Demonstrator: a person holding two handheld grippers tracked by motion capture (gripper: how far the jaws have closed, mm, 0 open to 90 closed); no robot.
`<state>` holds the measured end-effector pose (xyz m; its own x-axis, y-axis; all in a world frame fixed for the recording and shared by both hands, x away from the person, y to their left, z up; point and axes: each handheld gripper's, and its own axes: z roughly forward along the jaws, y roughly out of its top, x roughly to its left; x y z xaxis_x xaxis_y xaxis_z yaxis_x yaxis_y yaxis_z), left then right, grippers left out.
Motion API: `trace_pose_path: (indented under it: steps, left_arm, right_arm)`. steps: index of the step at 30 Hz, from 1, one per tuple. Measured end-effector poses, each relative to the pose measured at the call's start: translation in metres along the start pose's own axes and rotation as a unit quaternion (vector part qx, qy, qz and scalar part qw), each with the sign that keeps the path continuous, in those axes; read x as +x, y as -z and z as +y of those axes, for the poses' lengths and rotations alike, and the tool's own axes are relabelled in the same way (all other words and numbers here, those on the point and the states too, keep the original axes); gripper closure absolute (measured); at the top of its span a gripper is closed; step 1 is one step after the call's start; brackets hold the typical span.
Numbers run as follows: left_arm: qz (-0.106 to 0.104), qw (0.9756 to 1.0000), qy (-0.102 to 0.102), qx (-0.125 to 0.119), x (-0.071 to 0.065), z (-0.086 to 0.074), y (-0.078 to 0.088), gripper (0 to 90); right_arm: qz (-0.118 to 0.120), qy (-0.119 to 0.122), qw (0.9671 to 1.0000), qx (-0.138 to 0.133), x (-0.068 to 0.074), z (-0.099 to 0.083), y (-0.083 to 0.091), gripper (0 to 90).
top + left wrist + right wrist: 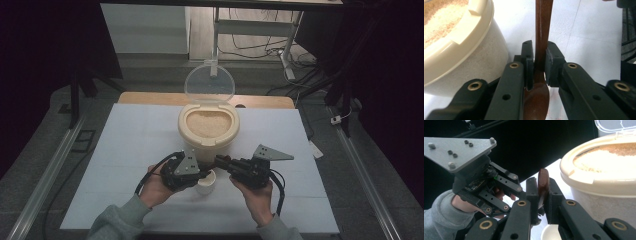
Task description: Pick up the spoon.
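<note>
My left gripper [539, 62] has its matte black jaws pinched tight on a wooden spoon [541, 37], dark brown and glossy, with a flat narrow handle that widens into a smooth oval bowl below the pads. My right gripper [541, 192] has its jaws clamped on the rounded end of that same handle, so the spoon spans the gap between my two hands, just in front of the rice container [208, 131]. That container is a cream plastic tub, round and thick-rimmed, heaped with pale grainy rice, its clear round lid [209, 83] standing upright behind. A small white cup [206, 184] sits under the spoon on the pale blue table cover [130, 150].
</note>
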<state>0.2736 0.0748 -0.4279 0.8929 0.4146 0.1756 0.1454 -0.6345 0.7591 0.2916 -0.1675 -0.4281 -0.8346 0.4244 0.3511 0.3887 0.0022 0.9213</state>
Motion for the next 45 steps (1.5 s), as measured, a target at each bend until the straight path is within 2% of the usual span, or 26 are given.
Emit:
trace_pose_path:
  steps: [3, 4, 5, 7, 8, 9, 17, 26, 30, 37, 45]
  left_arm:
    - [-0.002, 0.9998, 0.015, -0.010, 0.003, -0.001, 0.002, 73.4]
    - [-0.001, 0.9997, 0.021, -0.014, 0.004, -0.001, 0.003, 64.1]
    - [0.000, 0.9995, 0.027, -0.019, 0.005, -0.002, 0.004, 64.1]
    - [0.000, 0.9988, 0.040, -0.027, 0.007, -0.004, 0.007, 57.4]
    - [0.001, 0.9984, 0.047, -0.031, 0.008, -0.005, 0.008, 49.7]
    - [0.003, 0.9980, 0.054, -0.034, 0.008, -0.006, 0.009, 46.5]
    - [0.015, 0.9940, 0.098, -0.045, 0.015, -0.023, 0.020, 33.5]
    - [0.028, 0.9893, 0.139, -0.035, 0.025, -0.060, 0.034, 31.1]
    - [0.039, 0.9859, 0.160, -0.030, 0.030, -0.076, 0.038, 30.4]
    - [0.052, 0.9816, 0.183, -0.017, 0.032, -0.100, 0.043, 29.3]
    - [0.074, 0.9730, 0.218, -0.010, 0.033, -0.133, 0.054, 27.5]
  right_arm:
    - [0.004, 0.001, 0.9999, -0.012, 0.000, 0.001, 0.002, 82.9]
    - [0.003, 0.003, 0.9998, -0.018, -0.002, 0.001, 0.004, 82.9]
    - [0.003, 0.003, 0.9998, -0.018, -0.002, 0.001, 0.004, 82.9]
    - [0.004, 0.001, 0.9996, -0.026, -0.003, 0.002, 0.007, 82.9]
    - [0.005, 0.000, 0.9995, -0.032, -0.005, 0.003, 0.009, 83.0]
    - [0.003, 0.002, 0.9994, -0.033, -0.005, 0.004, 0.010, 83.0]
    - [-0.008, 0.004, 0.9988, -0.049, -0.013, 0.006, 0.019, 83.0]
    - [-0.015, 0.004, 0.9975, -0.069, -0.018, 0.010, 0.030, 83.0]
    - [-0.019, 0.004, 0.9970, -0.075, -0.020, 0.013, 0.035, 83.0]
    - [-0.027, 0.003, 0.9962, -0.082, -0.024, 0.015, 0.042, 83.0]
    - [-0.038, 0.008, 0.9952, -0.090, -0.027, 0.019, 0.050, 83.0]
